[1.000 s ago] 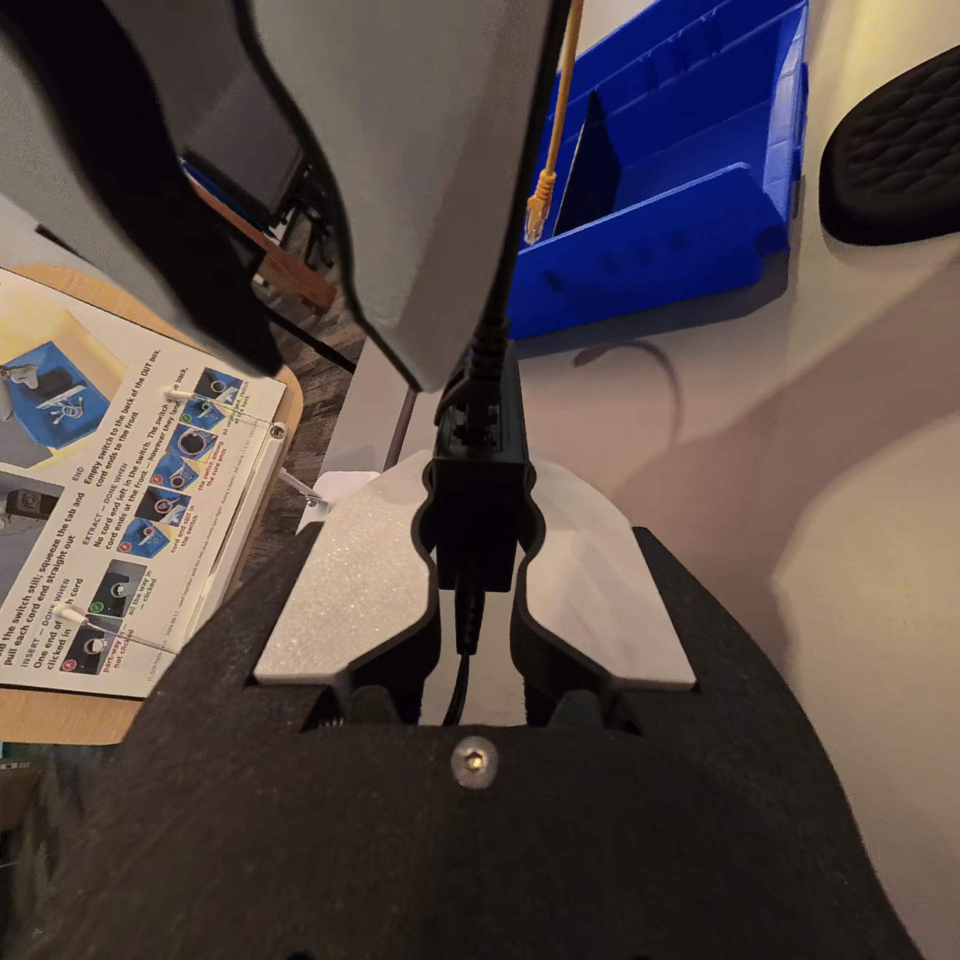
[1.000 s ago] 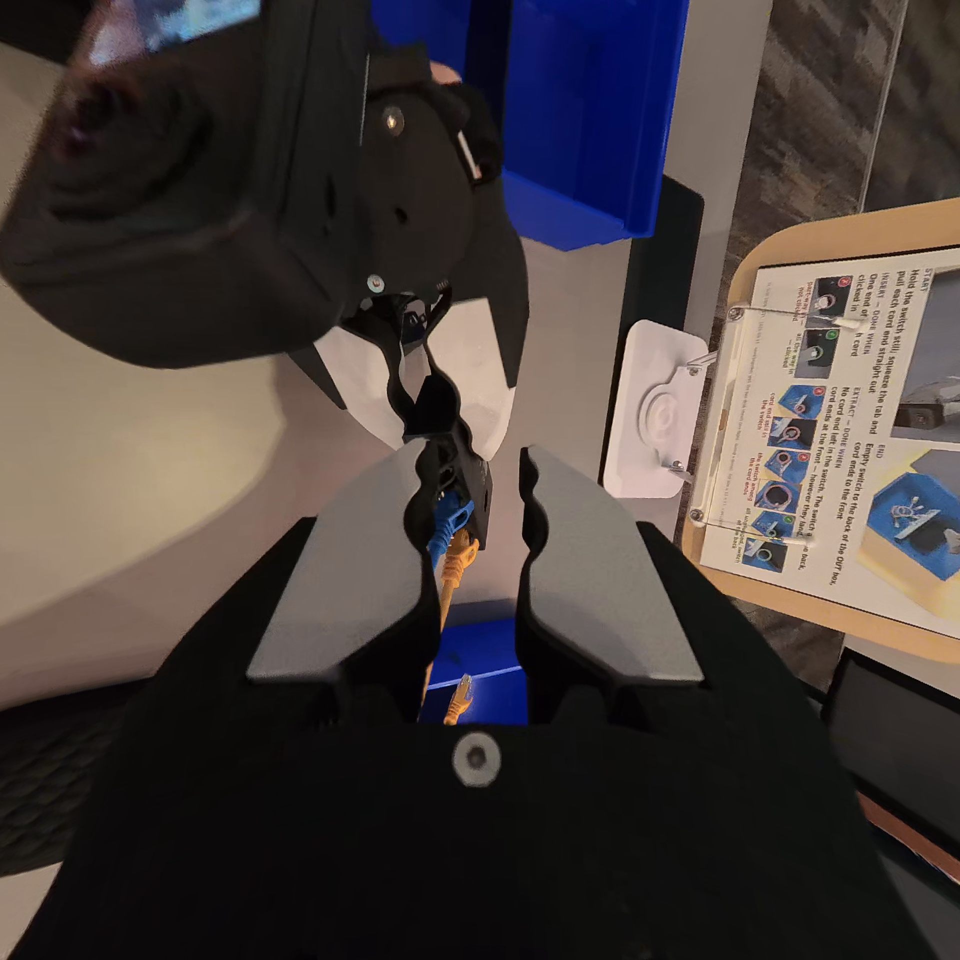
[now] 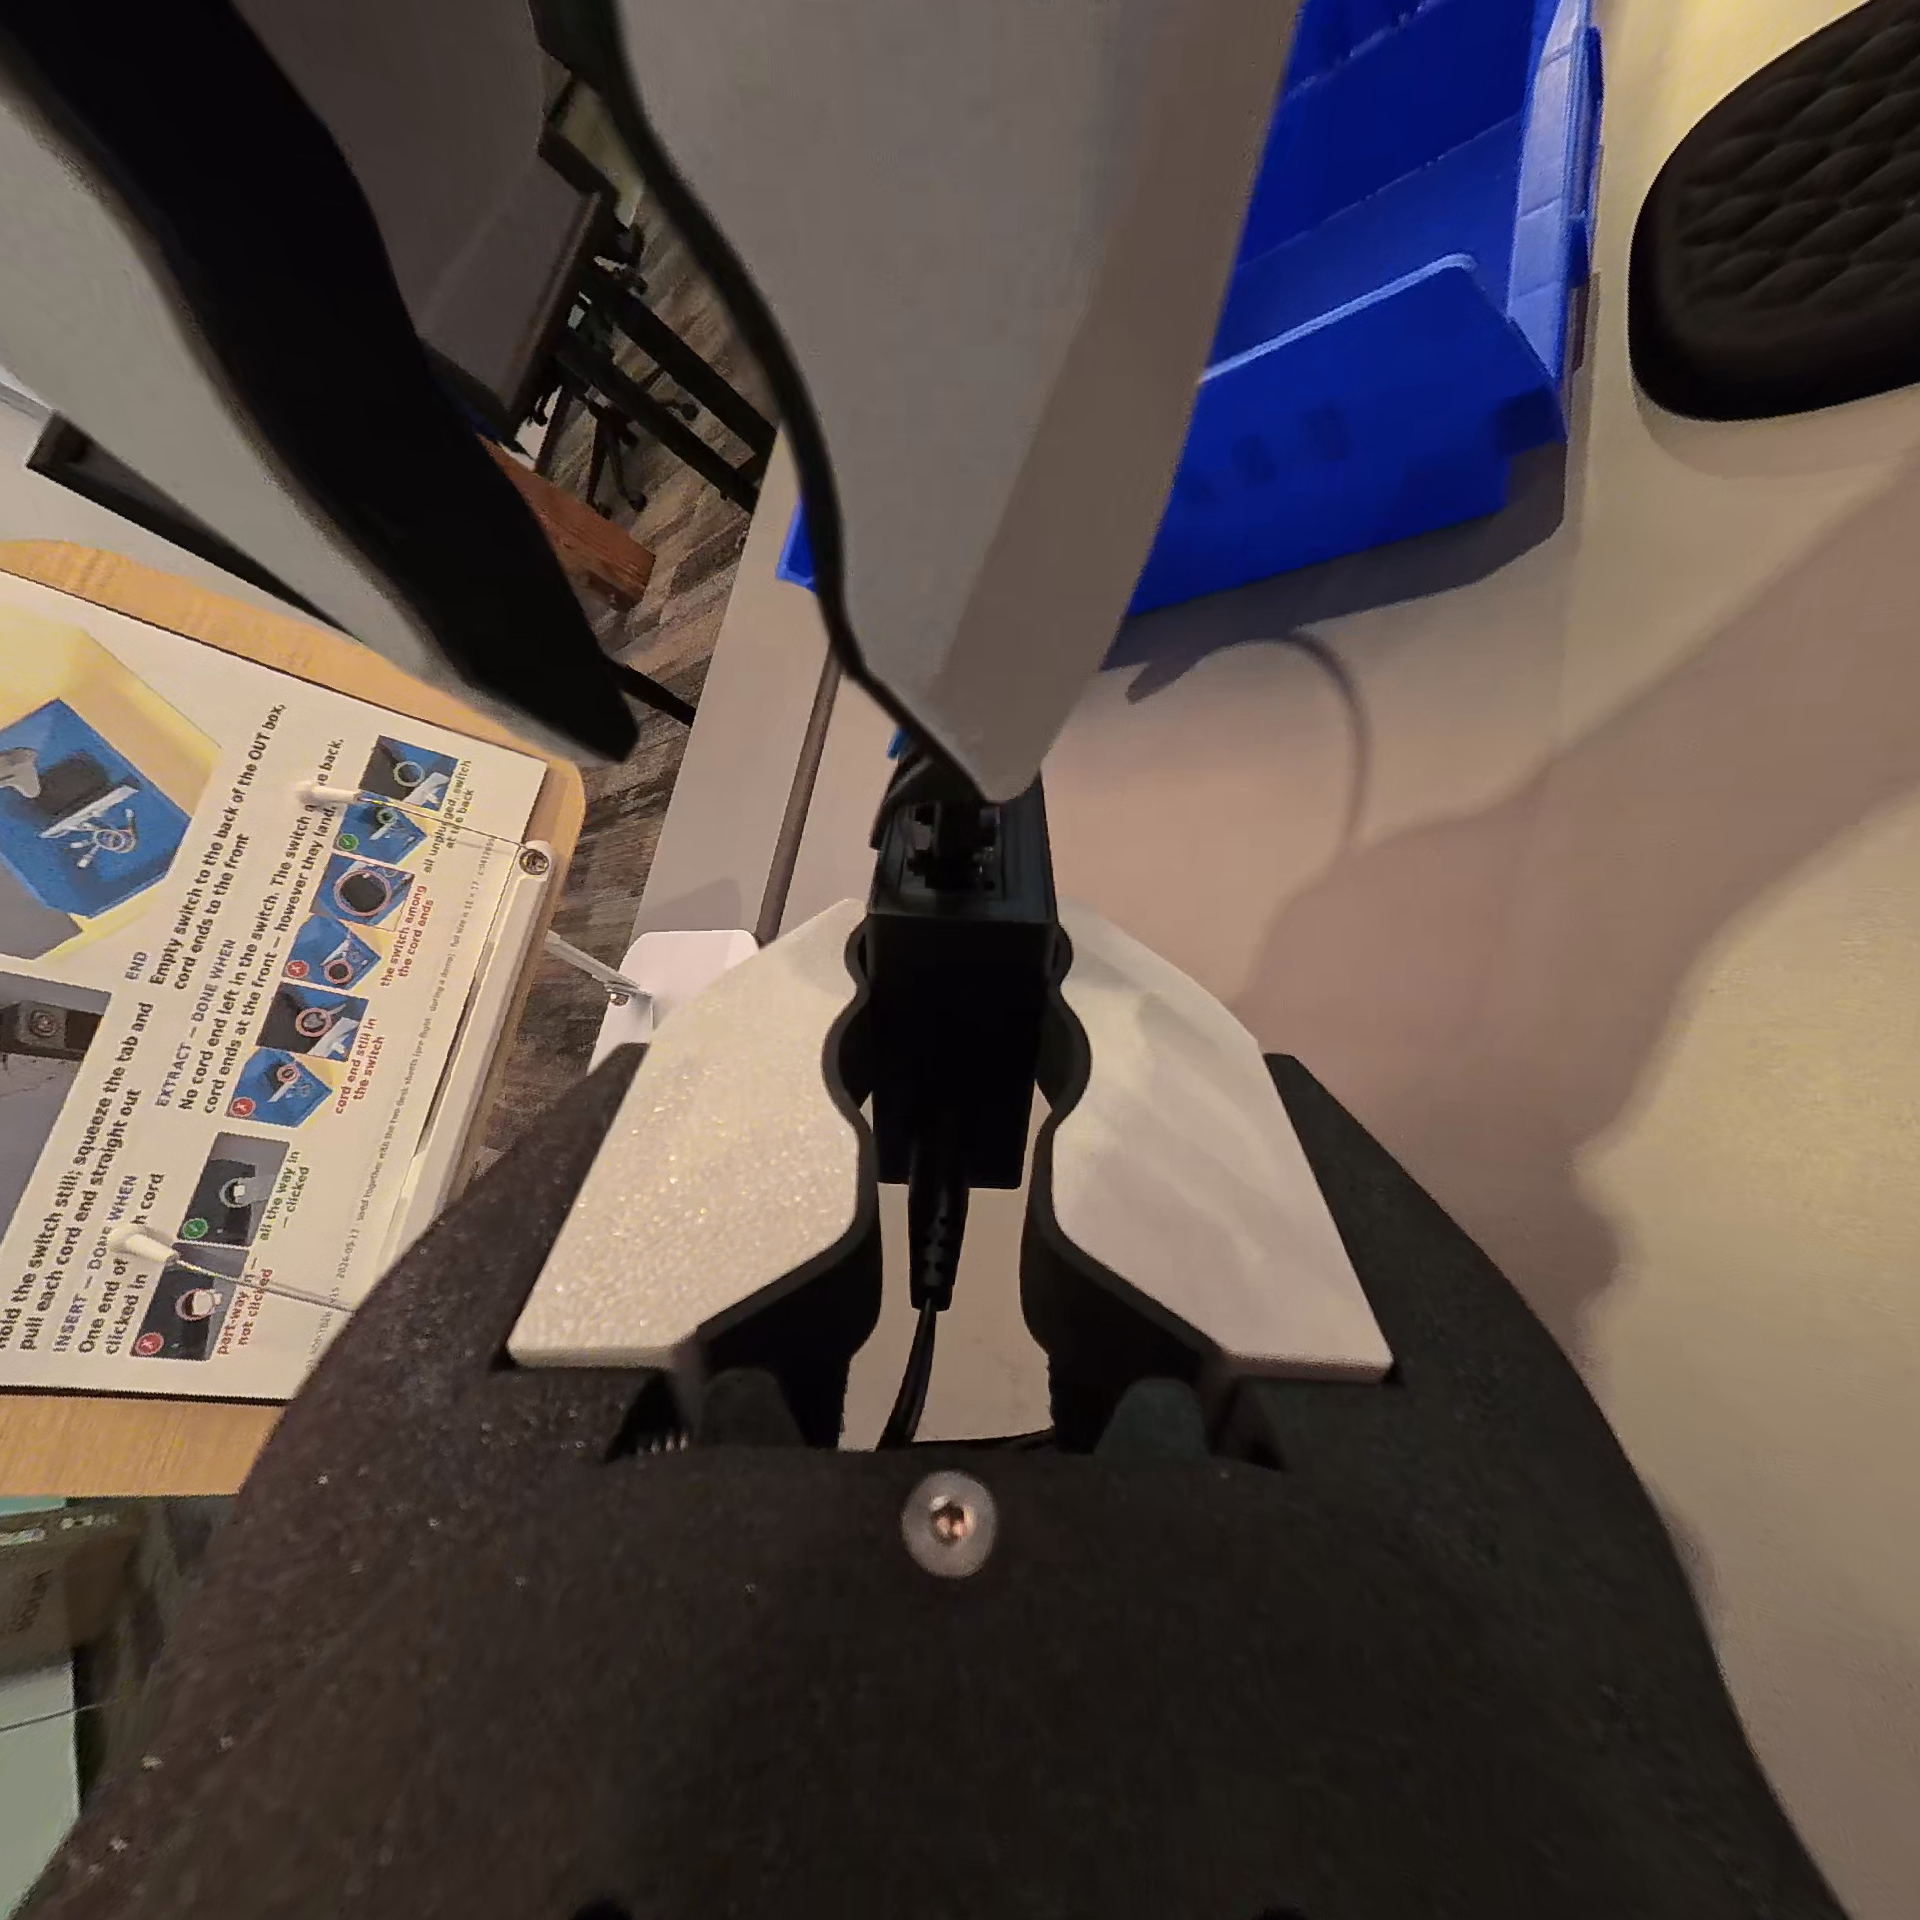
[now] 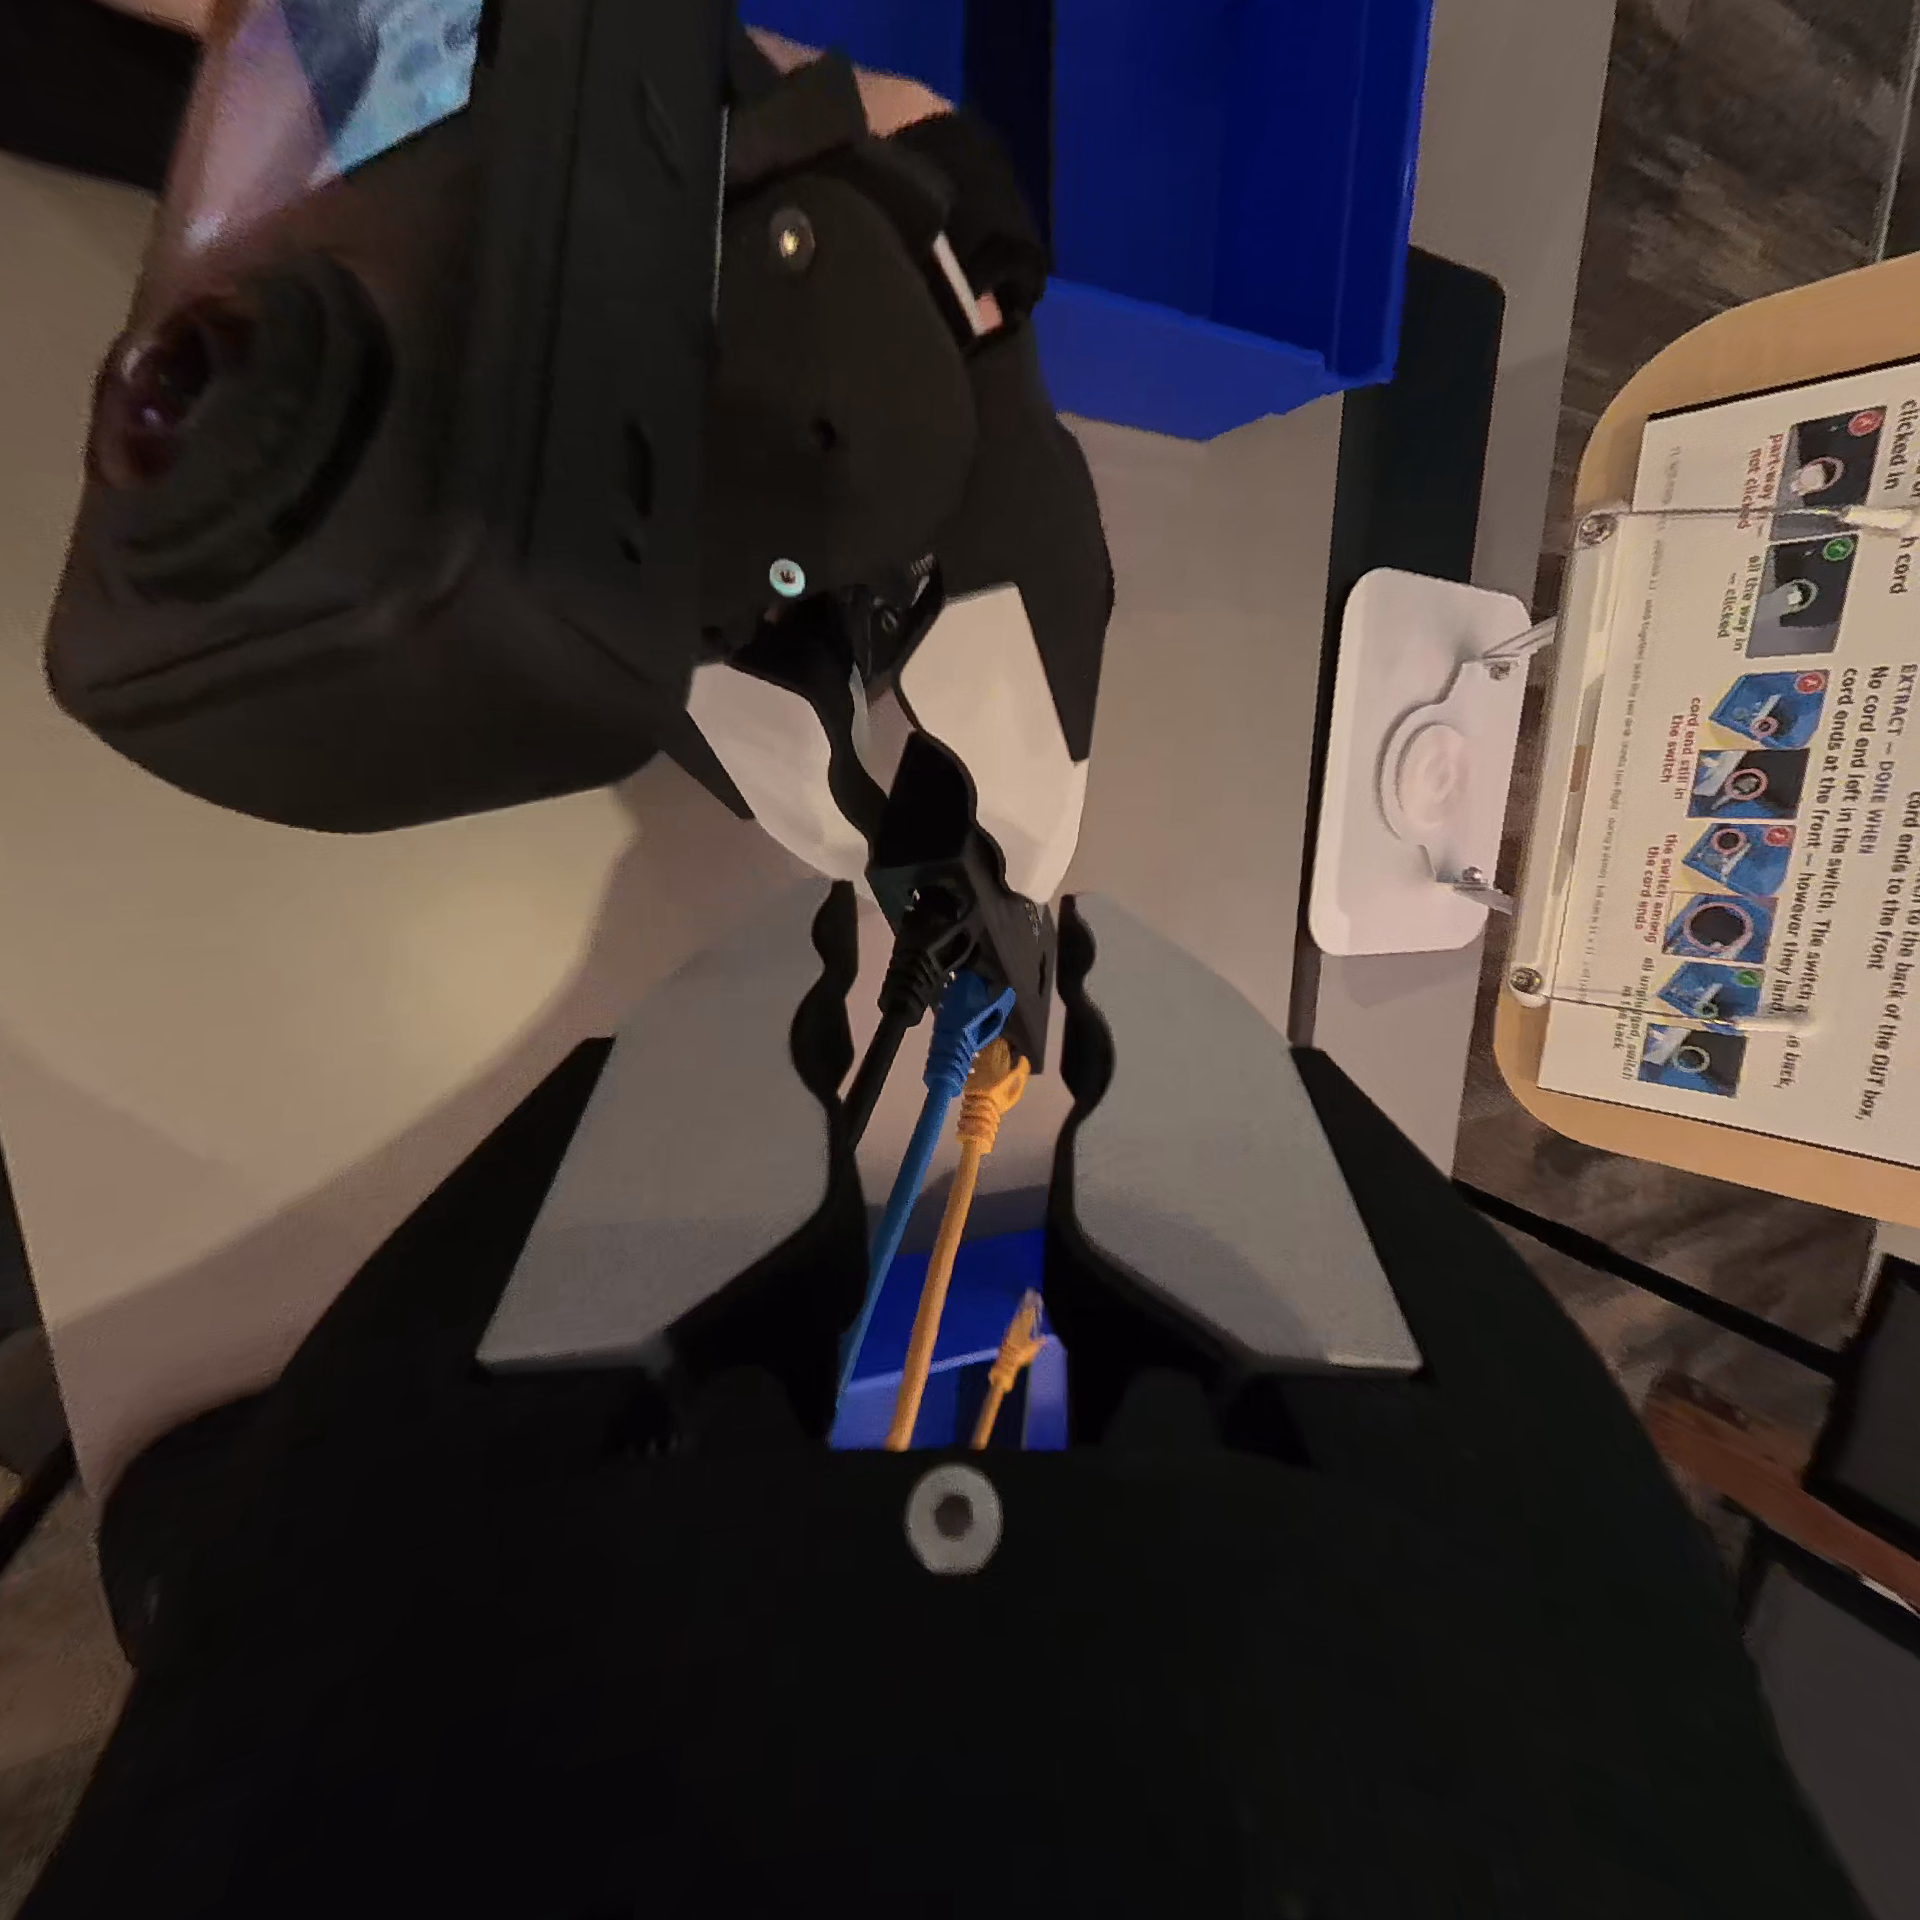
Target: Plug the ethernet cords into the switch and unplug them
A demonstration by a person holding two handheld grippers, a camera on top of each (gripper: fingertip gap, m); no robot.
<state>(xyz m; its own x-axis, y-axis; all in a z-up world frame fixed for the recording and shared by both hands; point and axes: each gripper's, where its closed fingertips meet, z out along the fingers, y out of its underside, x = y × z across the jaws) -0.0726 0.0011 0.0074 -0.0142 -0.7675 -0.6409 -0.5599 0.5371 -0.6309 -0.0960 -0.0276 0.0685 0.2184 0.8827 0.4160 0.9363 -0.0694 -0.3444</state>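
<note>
1. Clamping small black plastic box switch (image 3: 951,1049) centre frame in my left gripper (image 3: 954,977), steadying its ports.
2. Right gripper (image 4: 951,997) released, straddling plugged black cord (image 4: 914,987), blue cord (image 4: 961,1023), yellow cord (image 4: 987,1091).

switch (image 3: 954,1049): matt black plastic casing, smooth, clamped between the pads of the left hand-held gripper (image 3: 956,997)
gripper body (image 3: 935,1714): rough, grainy black plastic below the switch, with a shiny metal screw (image 3: 948,1524)
fingers (image 3: 717,1153): pale grey plates, finely speckled matt finish
cords (image 4: 940,1122): black, blue and yellow plastic sheaths, ribbed boots at the switch
bin (image 3: 1382,343): glossy blue plastic, beyond the switch
tabletop (image 3: 1558,935): smooth, matt, off-white
instruction sheet (image 3: 208,1039): printed paper on a light wood board, left of the switch
pad (image 3: 1787,208): black, quilted, cloth-like
</note>
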